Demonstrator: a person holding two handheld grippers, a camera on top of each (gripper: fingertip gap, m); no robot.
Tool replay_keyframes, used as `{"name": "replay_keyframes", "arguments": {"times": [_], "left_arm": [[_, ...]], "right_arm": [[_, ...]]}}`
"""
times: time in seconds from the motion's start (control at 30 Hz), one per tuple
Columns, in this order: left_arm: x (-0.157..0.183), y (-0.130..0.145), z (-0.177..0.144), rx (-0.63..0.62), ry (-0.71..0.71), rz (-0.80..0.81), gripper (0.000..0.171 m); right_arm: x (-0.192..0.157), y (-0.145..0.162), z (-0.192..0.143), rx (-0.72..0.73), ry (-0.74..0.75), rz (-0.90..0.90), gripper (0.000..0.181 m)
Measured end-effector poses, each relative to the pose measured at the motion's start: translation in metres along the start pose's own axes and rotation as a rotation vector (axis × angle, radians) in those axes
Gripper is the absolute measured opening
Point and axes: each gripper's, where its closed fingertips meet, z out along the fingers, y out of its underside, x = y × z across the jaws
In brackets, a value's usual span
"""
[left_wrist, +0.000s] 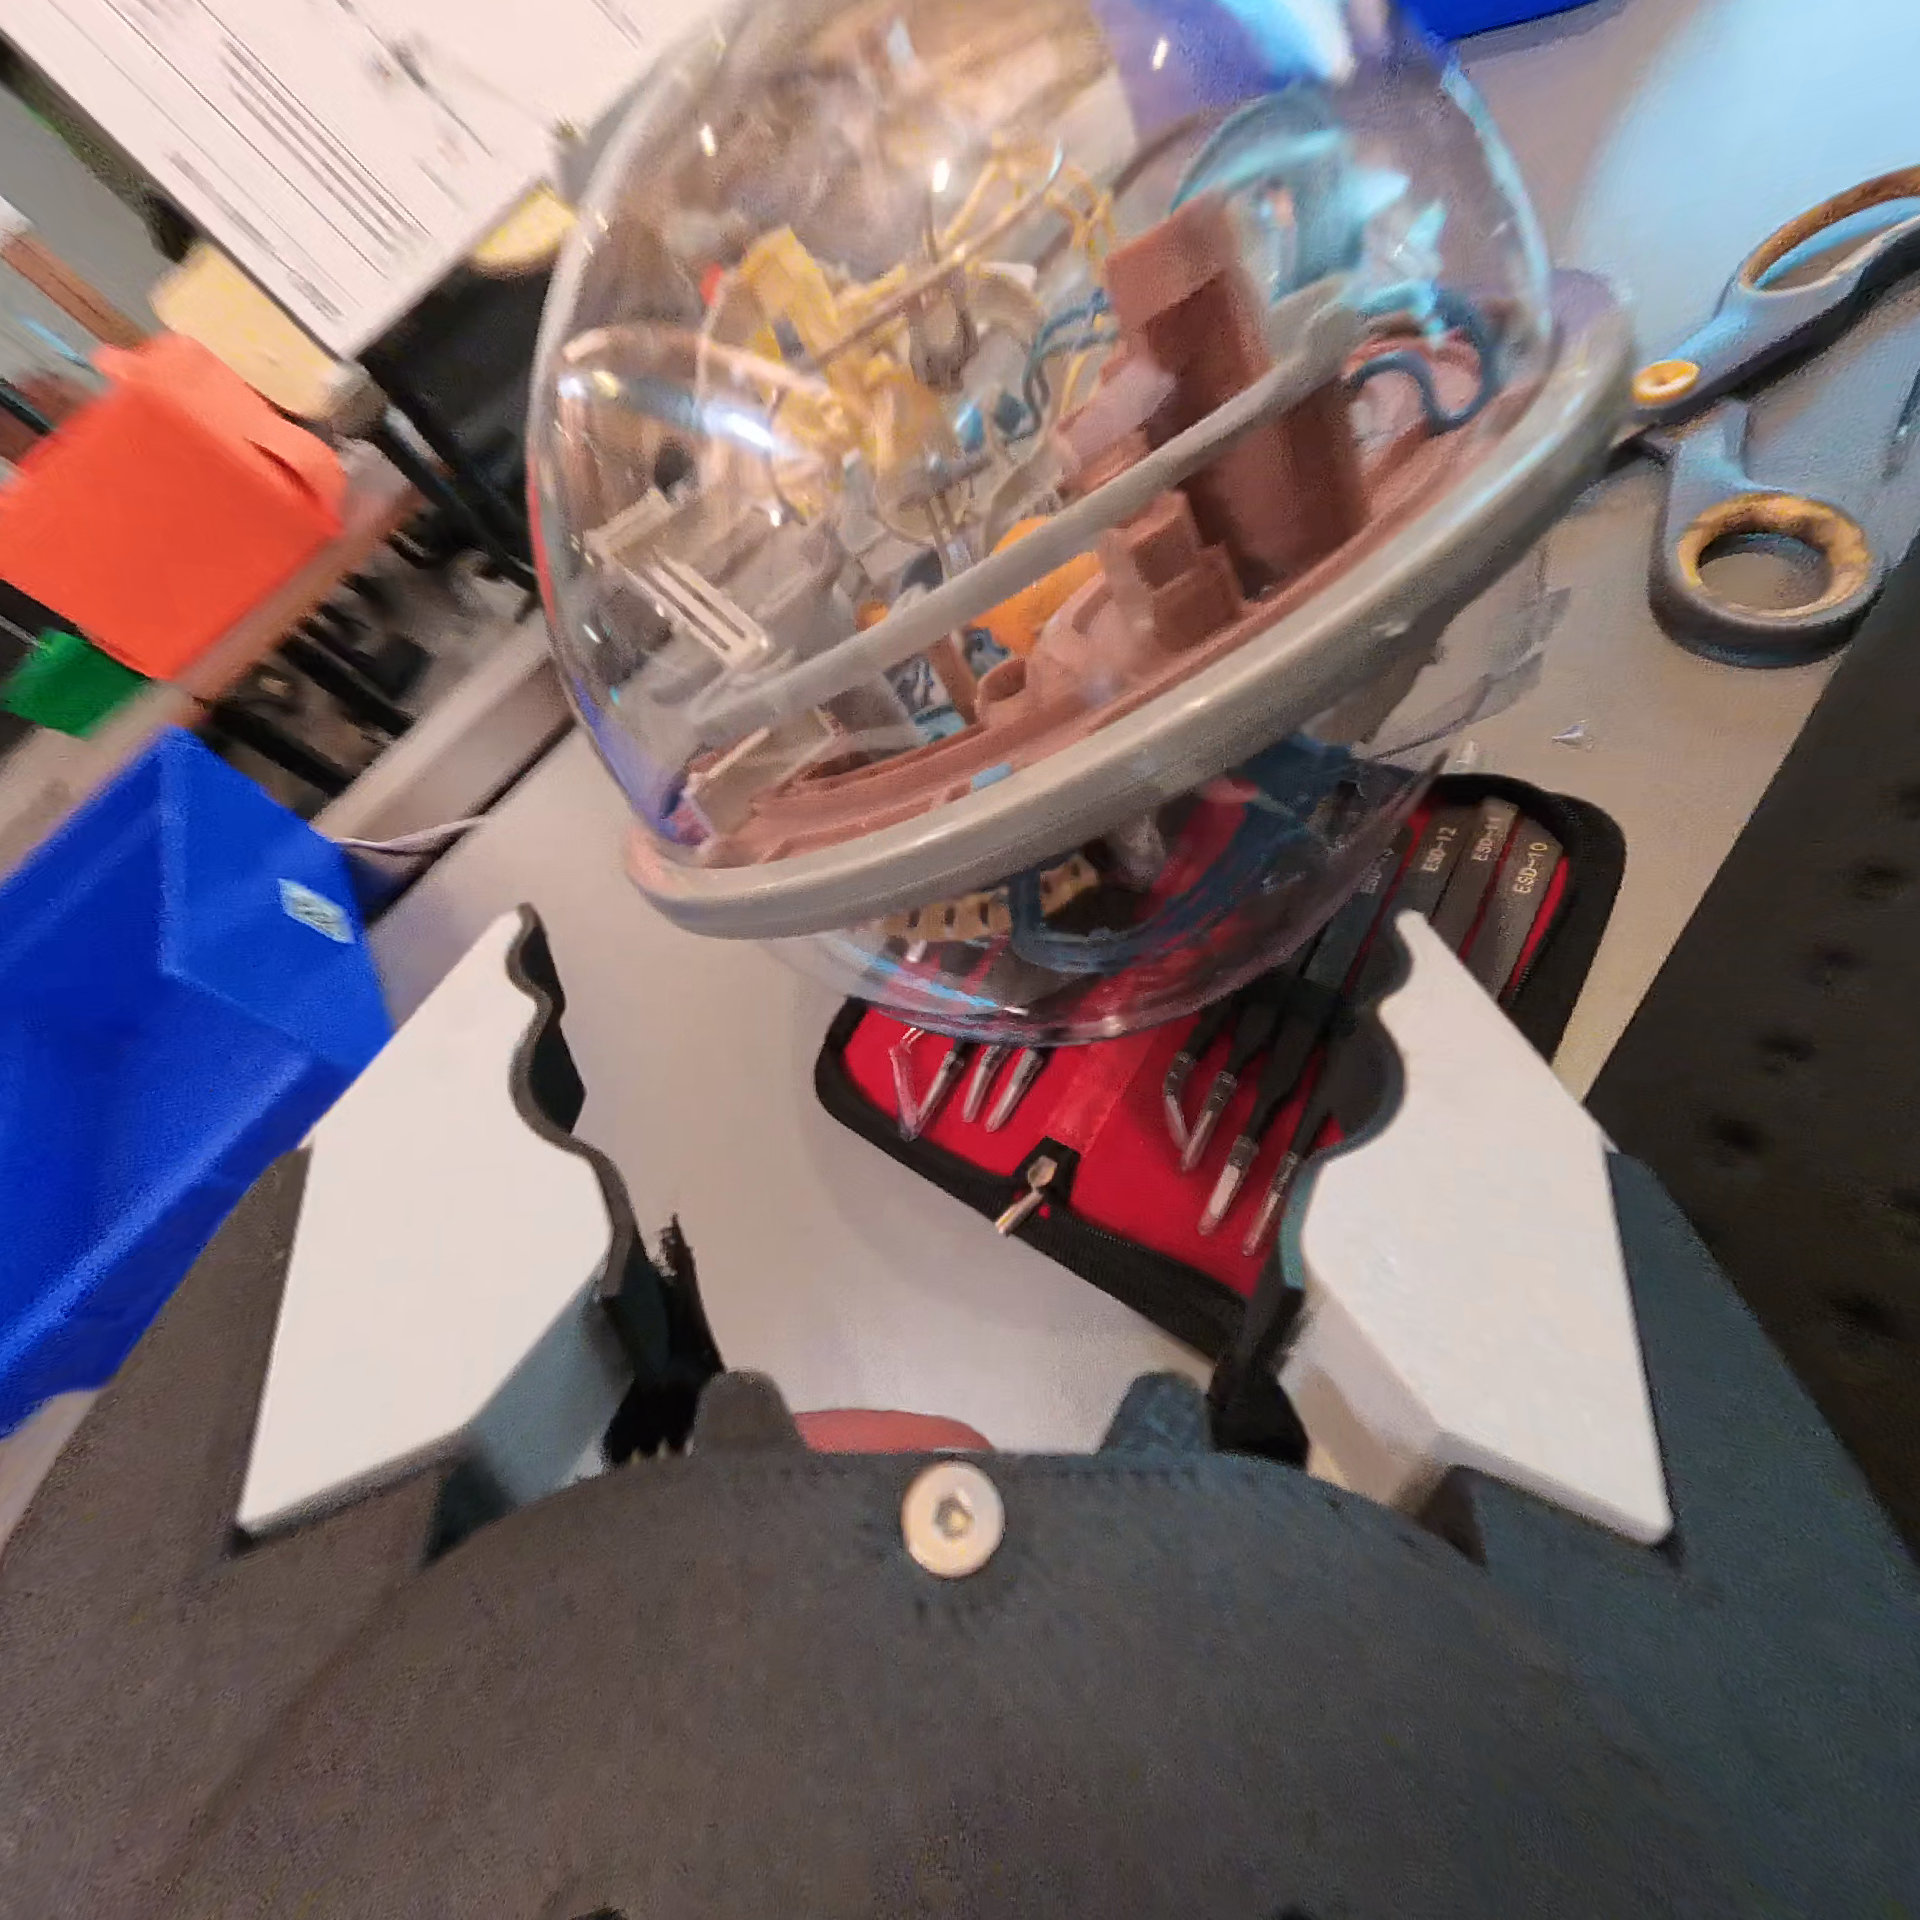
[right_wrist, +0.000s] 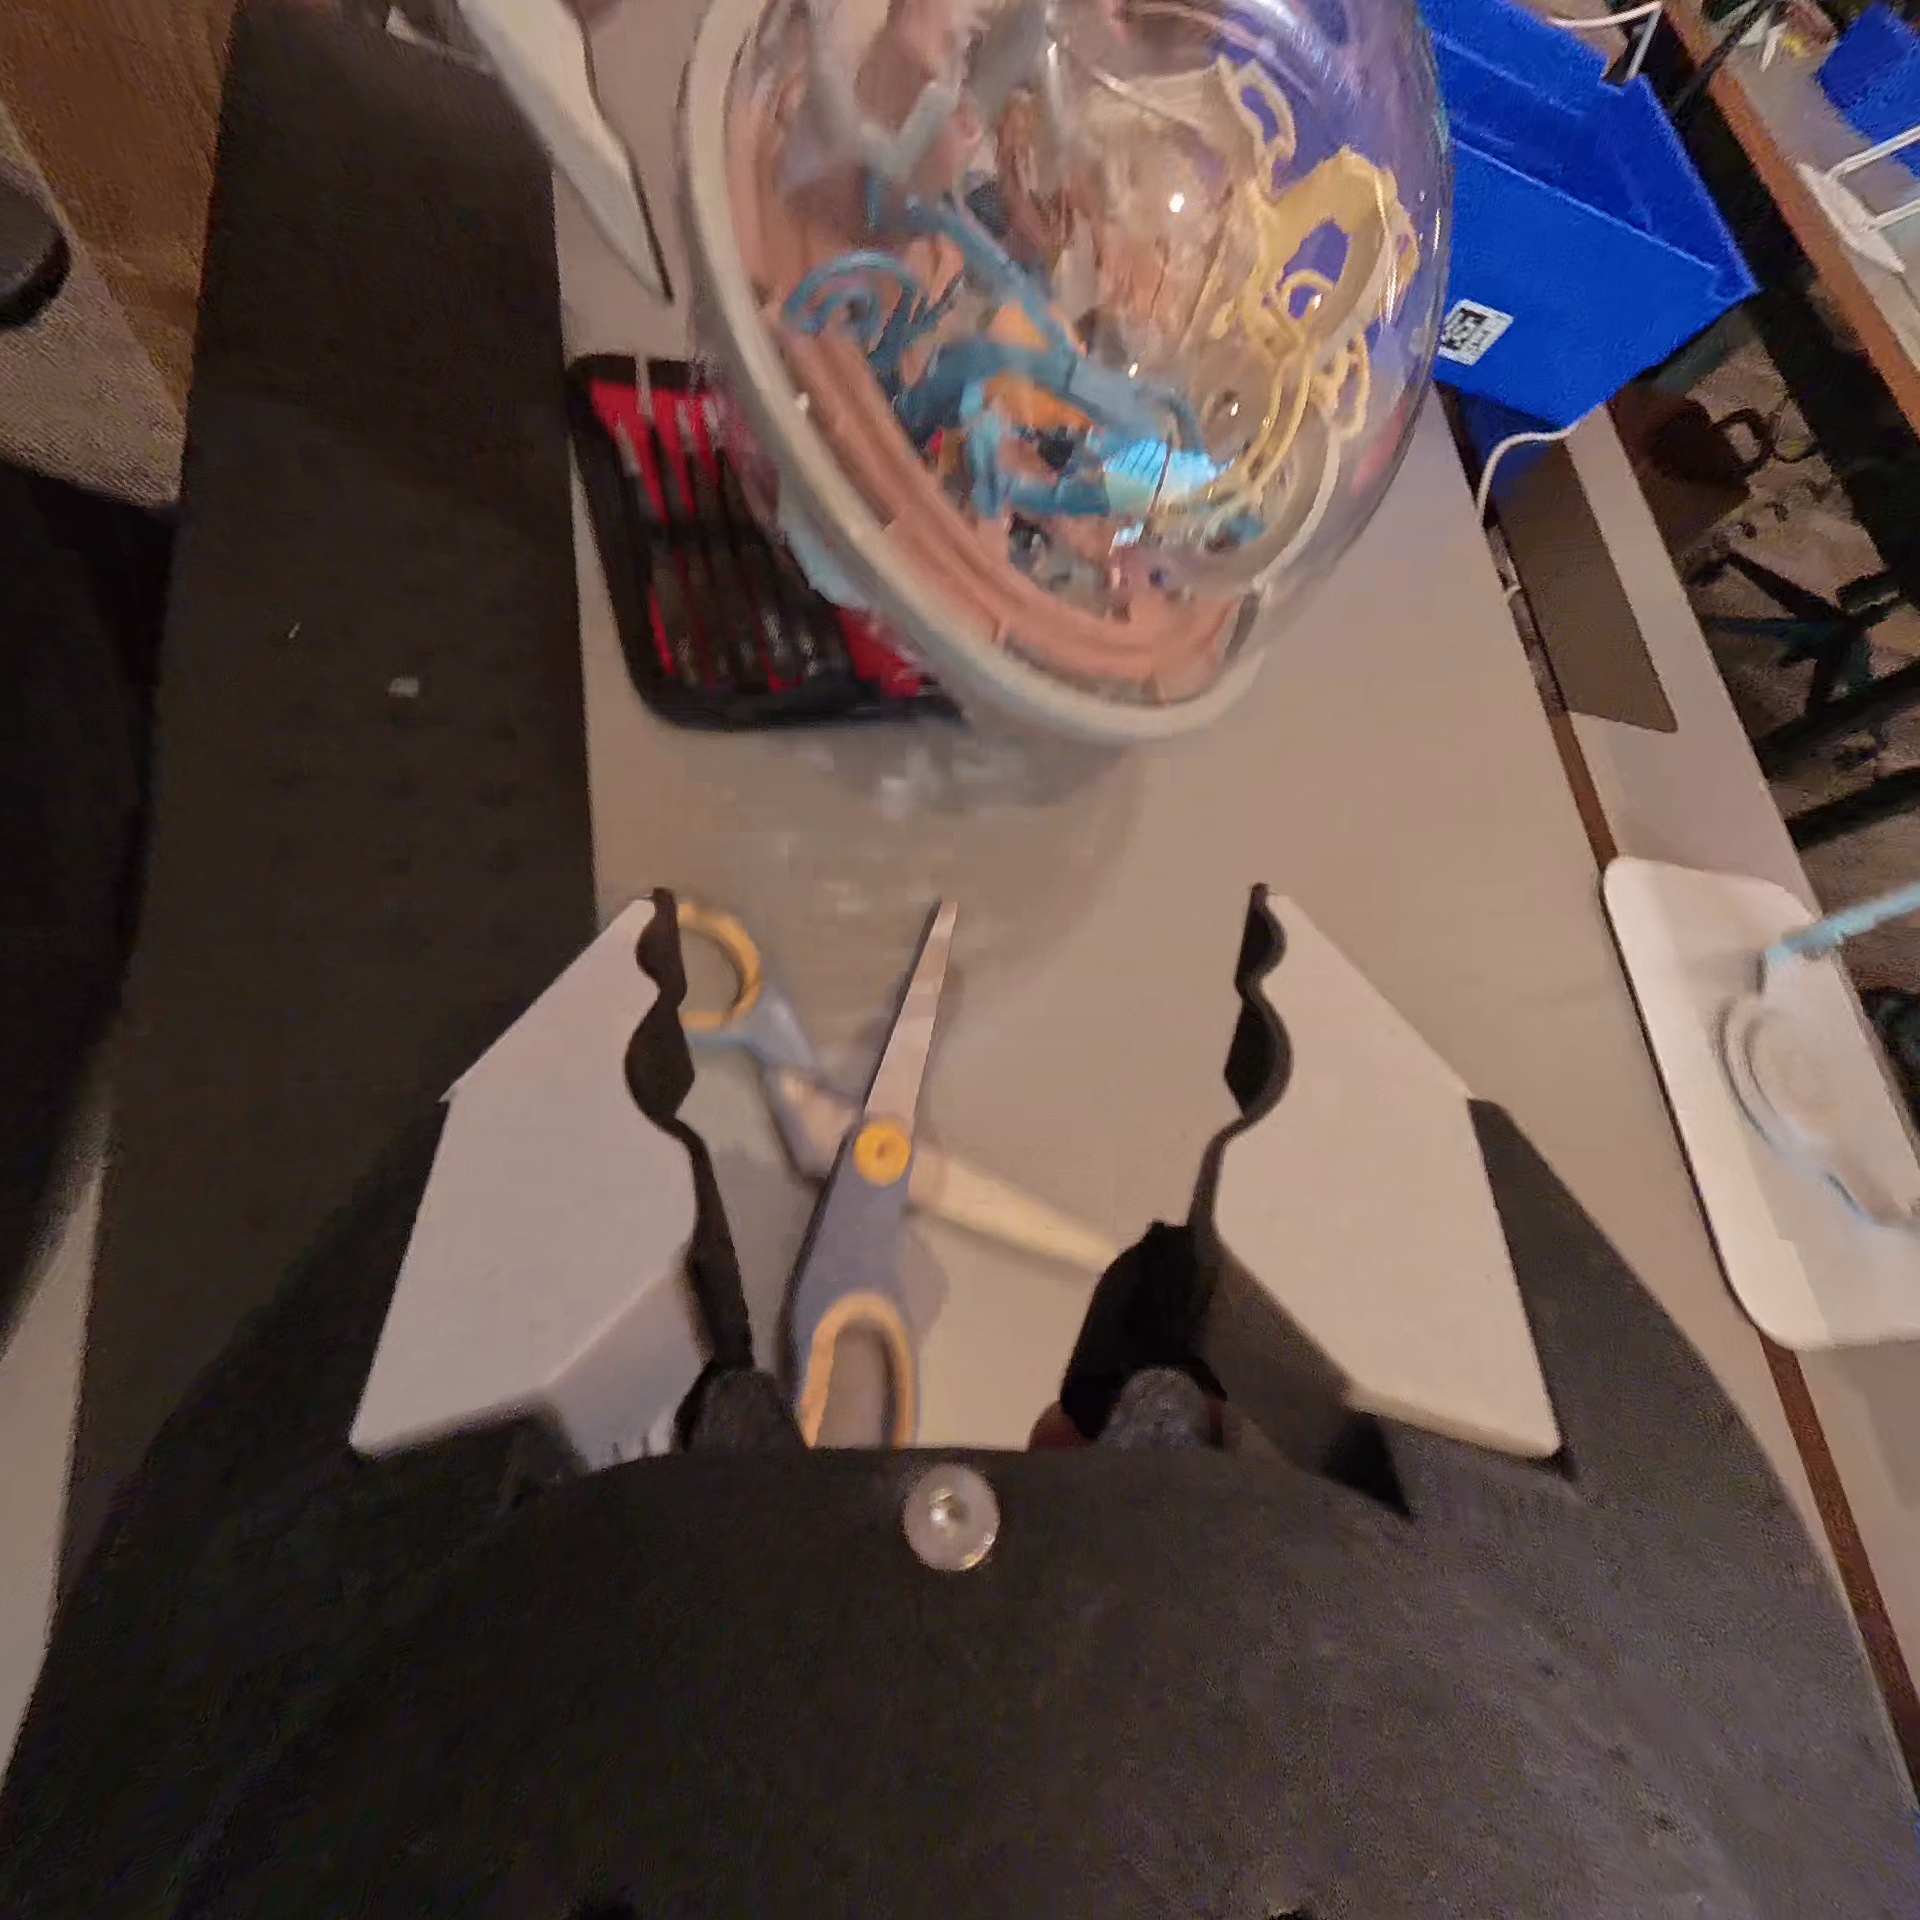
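A clear plastic sphere with a grey equator ring and a maze of brown, blue and yellow tracks inside (left_wrist: 1039, 499) is sitting tilted on the grey tabletop (left_wrist: 727, 1195), its lower half resting over the far part of an open black zip case lined in red (left_wrist: 1081, 1174). That case is holding a row of dark-handled tweezers with metal tips (left_wrist: 1216, 1132), tucked under straps, some of them showing only through the sphere's clear shell.

The left gripper (left_wrist: 961, 966) is hovering just in front of the sphere with its two white fingers spread wide, holding nothing; its right finger is overlapping the case's near corner in the view. The right gripper (right_wrist: 956, 914) is also standing spread and empty, a little back from the sphere (right_wrist: 1060, 353), with a pair of grey-handled scissors with yellow-lined loops (right_wrist: 873, 1164) lying open-bladed on the table between its fingers.

Beside the sphere, away from the case, a blue plastic bin (right_wrist: 1579, 229) is sitting at the table's edge, and an orange box (left_wrist: 166, 499) is showing blurred beyond it. On the case's side of the sphere, a black mat (right_wrist: 353, 623) is covering the tabletop. Bare grey surface is lying open between the sphere and both grippers. A white tray (right_wrist: 1704, 1091) is resting near the table's brown-trimmed edge, well apart from the sphere.
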Motion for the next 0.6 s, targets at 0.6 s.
{"name": "replay_keyframes", "arguments": {"times": [0.6], "left_arm": [[-0.035,-0.086,0.118,-0.103,0.579,-0.244,0.146]], "right_arm": [[0.067,0.021,0.068,-0.058,-0.287,0.496,0.090]]}}
